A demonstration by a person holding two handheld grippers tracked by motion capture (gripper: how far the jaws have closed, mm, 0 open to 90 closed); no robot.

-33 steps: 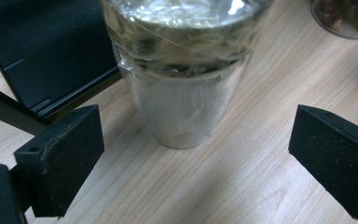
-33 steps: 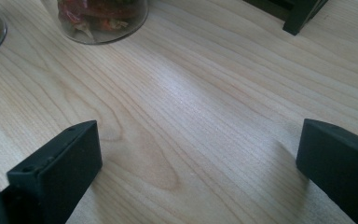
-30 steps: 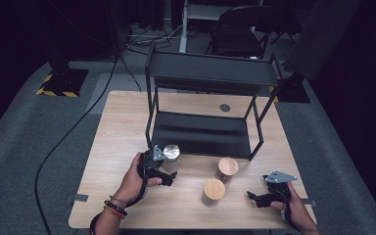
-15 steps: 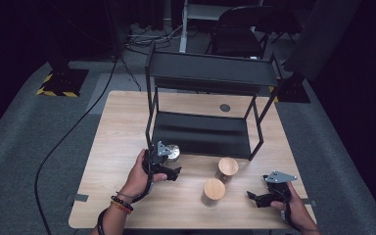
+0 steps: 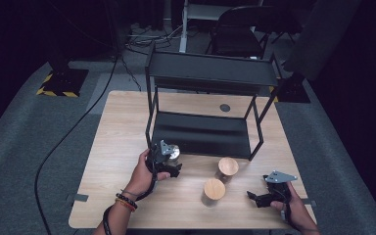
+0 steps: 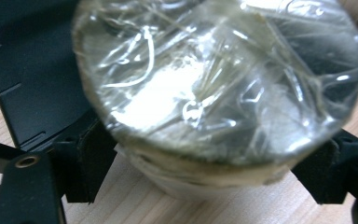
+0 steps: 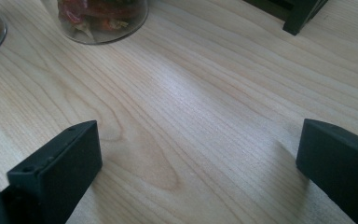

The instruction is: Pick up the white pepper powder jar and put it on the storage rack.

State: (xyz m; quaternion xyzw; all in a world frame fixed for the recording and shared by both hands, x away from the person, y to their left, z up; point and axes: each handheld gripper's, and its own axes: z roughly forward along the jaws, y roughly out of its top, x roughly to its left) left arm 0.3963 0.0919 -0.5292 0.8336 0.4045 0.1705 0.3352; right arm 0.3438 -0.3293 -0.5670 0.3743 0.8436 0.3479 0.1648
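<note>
Now your left gripper (image 5: 169, 164) clasps the round jar with the clear crinkled film lid (image 6: 219, 84), jaws pressed against both its sides; it looks to be resting on the pale wooden table (image 5: 122, 127) just before the black metal shelf rack (image 5: 200, 132). Your right gripper (image 5: 263, 198) hovers with jaws spread wide, near two wooden-lidded glass jars (image 5: 214, 188).

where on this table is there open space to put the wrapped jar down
Bare wood lies left of the rack out to the table edge, along the back edge behind the rack, and between the right gripper jaws. It is crowded by the two wooden-lidded jars and where the left gripper has the wrapped jar.
</note>
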